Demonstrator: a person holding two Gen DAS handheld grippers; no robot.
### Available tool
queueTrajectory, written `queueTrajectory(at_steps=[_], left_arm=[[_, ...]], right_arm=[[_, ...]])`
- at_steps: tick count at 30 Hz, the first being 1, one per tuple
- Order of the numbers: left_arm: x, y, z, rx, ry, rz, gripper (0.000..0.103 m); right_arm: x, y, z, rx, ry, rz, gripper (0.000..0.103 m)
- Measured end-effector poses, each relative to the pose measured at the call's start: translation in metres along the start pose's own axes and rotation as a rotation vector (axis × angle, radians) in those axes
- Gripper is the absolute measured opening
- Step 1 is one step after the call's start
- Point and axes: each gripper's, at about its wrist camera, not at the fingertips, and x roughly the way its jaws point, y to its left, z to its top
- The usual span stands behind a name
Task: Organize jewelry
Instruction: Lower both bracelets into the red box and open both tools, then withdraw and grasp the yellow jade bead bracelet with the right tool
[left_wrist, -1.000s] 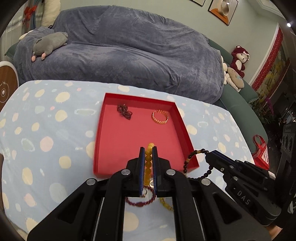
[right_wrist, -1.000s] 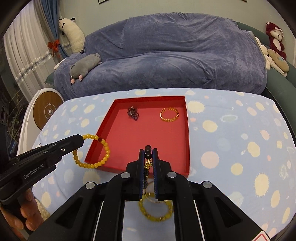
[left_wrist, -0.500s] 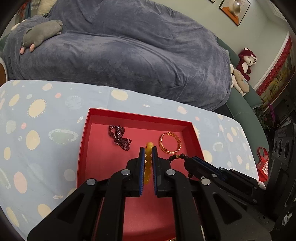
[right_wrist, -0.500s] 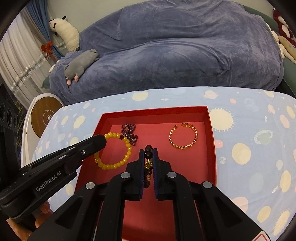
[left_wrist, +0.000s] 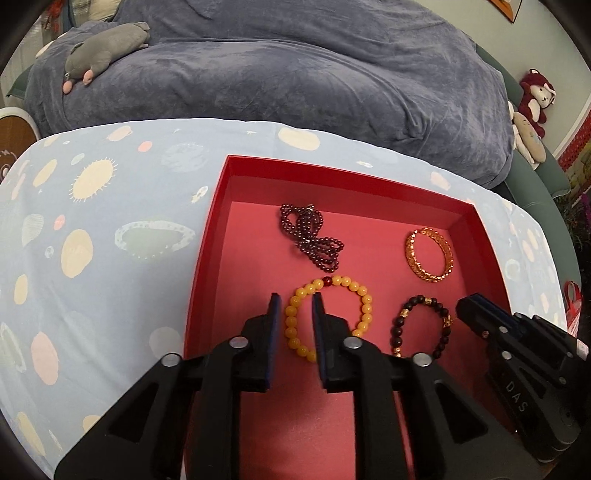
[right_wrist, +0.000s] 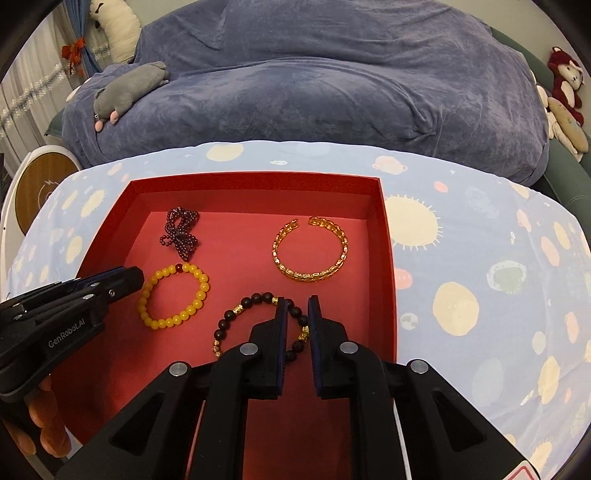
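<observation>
A red tray (left_wrist: 332, 170) (right_wrist: 251, 181) lies on the spotted cloth. On its floor lie a yellow bead bracelet (left_wrist: 366, 308) (right_wrist: 204, 286) and a dark bead bracelet (left_wrist: 399, 325) (right_wrist: 255, 297). Behind them are a gold bangle (left_wrist: 410, 256) (right_wrist: 314, 275) and a dark red bead strand (left_wrist: 314, 240) (right_wrist: 181, 232). My left gripper (left_wrist: 296, 301) (right_wrist: 136, 277) hangs low over the tray. Its jaws are opening and straddle the yellow bracelet's left arc without pressing it. My right gripper (right_wrist: 297, 301) (left_wrist: 469, 306) is opening too, a narrow gap around the dark bracelet's right arc.
The light blue spotted cloth (left_wrist: 110, 258) covers the table around the tray. Behind it stands a sofa under a grey-blue blanket (right_wrist: 332, 92) with a grey plush toy (left_wrist: 107, 40). A round white and wood object (right_wrist: 40, 177) stands at the left. A person's fingers (right_wrist: 37, 424) hold the left gripper.
Both grippers came forward and down over the tray. The bracelets that hung pinched in the shut jaws now lie on the tray floor, and both pairs of jaws have parted.
</observation>
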Motion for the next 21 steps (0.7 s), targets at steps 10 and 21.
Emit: queueTrajectory(at_steps=[10, 21], left_arm=[[-0.063, 0.0, -0.015, 0.021, -0.097, 0.03, 0.038], [-0.116, 0.002, -0.114, 0.042, -0.065, 0.05, 0.043]], right_arm=[[-0.075, -0.003, -0.014, 0.023, -0.112, 0.015, 0.029], [-0.136, 0.005, -0.104, 0.039, -0.078, 0.037, 0.031]])
